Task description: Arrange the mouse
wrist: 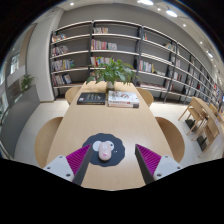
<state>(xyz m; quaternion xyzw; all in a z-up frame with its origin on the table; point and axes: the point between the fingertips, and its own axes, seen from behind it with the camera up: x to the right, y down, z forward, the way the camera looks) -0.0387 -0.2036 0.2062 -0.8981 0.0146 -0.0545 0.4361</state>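
A small pale pink mouse [103, 151] lies on a round dark grey mouse mat [104, 148] on the wooden table [100, 120]. My gripper [112, 163] hangs just short of the mat, open, with its two pink-padded fingers [74, 160] spread wide to either side. The mouse sits just ahead of the fingertips, slightly to the left of the midline, and neither finger touches it.
At the table's far end stand a dark keyboard-like box [91, 98], a stack of books [123, 98] and a green potted plant [113, 72]. Wooden chairs [170, 135] flank the table. Bookshelves [110, 45] line the back wall.
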